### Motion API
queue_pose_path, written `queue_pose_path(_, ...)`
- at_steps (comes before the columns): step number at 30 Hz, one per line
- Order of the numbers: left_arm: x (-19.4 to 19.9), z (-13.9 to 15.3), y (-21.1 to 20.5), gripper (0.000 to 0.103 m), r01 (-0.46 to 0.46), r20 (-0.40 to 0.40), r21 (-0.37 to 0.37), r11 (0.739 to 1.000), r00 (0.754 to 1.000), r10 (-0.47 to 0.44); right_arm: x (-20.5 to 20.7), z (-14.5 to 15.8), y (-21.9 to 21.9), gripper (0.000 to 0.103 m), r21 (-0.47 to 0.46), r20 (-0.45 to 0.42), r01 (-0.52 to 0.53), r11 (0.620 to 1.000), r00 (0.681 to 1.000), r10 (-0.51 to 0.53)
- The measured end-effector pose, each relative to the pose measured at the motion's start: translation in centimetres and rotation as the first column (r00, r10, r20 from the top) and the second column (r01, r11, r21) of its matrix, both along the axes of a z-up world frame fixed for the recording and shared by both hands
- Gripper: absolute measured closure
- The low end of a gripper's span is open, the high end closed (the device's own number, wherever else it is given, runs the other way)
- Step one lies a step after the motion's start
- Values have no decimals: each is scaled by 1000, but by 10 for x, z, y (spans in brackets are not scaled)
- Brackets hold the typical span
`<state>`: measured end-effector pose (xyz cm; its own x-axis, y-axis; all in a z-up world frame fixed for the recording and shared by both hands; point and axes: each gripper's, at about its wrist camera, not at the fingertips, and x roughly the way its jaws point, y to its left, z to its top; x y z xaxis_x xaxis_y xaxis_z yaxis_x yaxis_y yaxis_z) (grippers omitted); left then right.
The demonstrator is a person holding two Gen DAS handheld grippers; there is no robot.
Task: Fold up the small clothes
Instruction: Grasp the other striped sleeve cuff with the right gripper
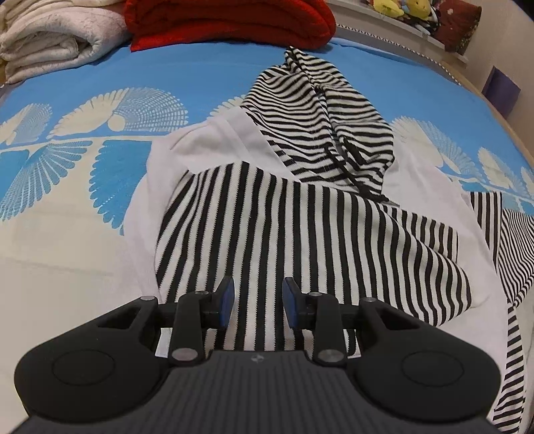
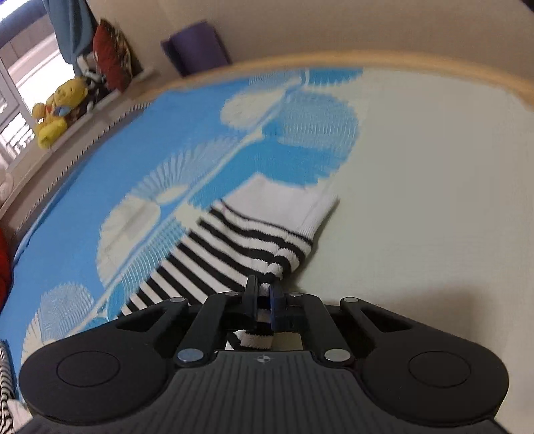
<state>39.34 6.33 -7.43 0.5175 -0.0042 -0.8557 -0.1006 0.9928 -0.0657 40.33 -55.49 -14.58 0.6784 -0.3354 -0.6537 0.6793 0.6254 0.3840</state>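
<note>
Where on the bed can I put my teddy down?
The cream part of the bedspread, left of the striped hoodie, is bare. So is the cream patch right of the sleeve. Up by the red blanket and white blanket it is crowded.

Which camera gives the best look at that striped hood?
The left wrist view: the striped hood lies bunched in plain sight beyond the open left gripper. The right wrist view misses it, showing only a striped sleeve pinched in the right gripper.
</note>
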Motion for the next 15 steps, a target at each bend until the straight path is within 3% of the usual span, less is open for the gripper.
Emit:
queue_pose_path(4, -2, 8, 13, 68, -36, 14, -28, 999, 999, 36, 3, 53, 56, 98, -212, 71, -55, 976, 995, 72)
queue_pose_path(5, -3, 10, 17, 68, -47, 19, -36, 998, 999, 47, 4, 67, 78, 98, -267, 96, -93, 959, 988, 122)
queue_pose_path(7, -5, 14, 24, 68, -65, 26, -50, 997, 997, 66, 1, 99, 140, 98, -377, 154, -219, 900, 943, 295)
queue_pose_path(8, -5, 16, 28, 68, -72, 28, -56, 996, 997, 74, -4, 113, 178, 98, -423, 181, -304, 854, 895, 408)
queue_pose_path(10, -6, 19, 36, 68, -89, 30, -70, 994, 995, 91, -18, 131, 250, 98, -472, 211, -494, 730, 741, 638)
queue_pose_path(12, -8, 23, 45, 68, -108, 35, -91, 990, 993, 112, -31, 132, 316, 96, -447, 192, -714, 539, 512, 838)
queue_pose_path(13, -8, 25, 50, 68, -115, 38, -101, 988, 992, 120, -35, 127, 347, 96, -376, 161, -822, 429, 398, 903)
queue_pose_path(15, -10, 28, 58, 68, -132, 40, -120, 984, 990, 137, -41, 113, 383, 89, -235, 104, -918, 320, 303, 947)
